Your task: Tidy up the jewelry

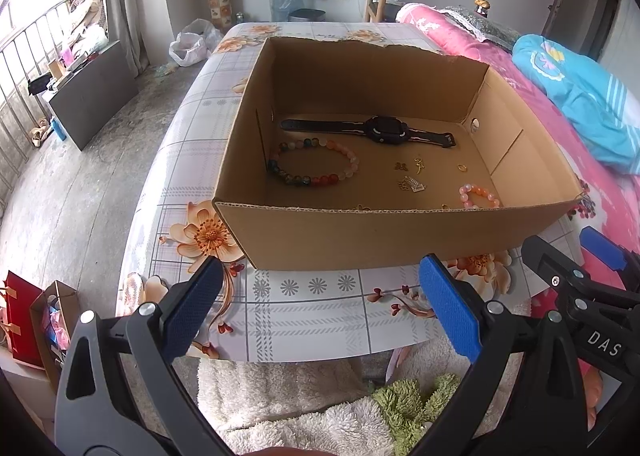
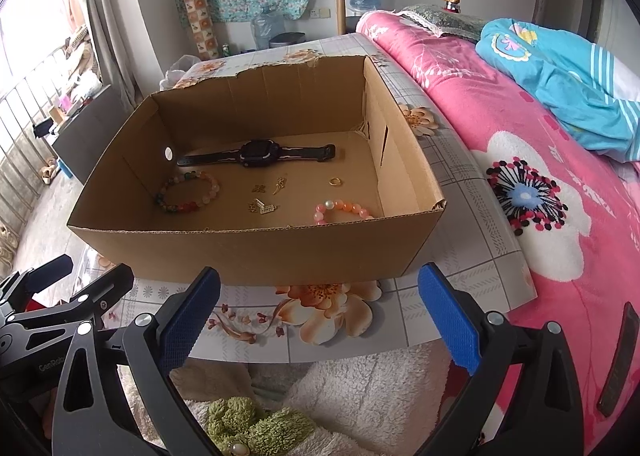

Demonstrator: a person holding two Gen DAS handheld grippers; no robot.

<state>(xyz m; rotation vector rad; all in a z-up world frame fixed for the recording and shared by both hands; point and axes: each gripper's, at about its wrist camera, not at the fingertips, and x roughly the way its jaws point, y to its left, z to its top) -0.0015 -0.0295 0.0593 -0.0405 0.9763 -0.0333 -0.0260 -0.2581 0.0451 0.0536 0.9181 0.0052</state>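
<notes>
1. The cardboard box stands open-topped on the table, which is covered by a floral plaid cloth. The box's near wall sits back from the table's near edge, and its far rim is torn and ragged.
2. A black watch lies flat along the far wall of the box floor, strap stretched out to both sides.
3. A multicoloured bead bracelet lies in a loop toward the box's left wall, in front of the watch and apart from it.
4. A pink-and-orange bead bracelet lies against the near wall toward the right corner, partly hidden by that wall.
5. Small gold charms are scattered in mid-floor between the two bracelets; their exact shapes are too small to tell.
6. A gold ring lies alone toward the right wall, behind the pink bracelet.
7. The left gripper hangs over the table's near edge, short of the box, its blue pads wide apart with nothing between them.
8. The right gripper is alongside, also over the near edge, jaws spread wide and holding nothing.
9. A pink bedspread lies to the table's right, with a blue quilt on it.
</notes>
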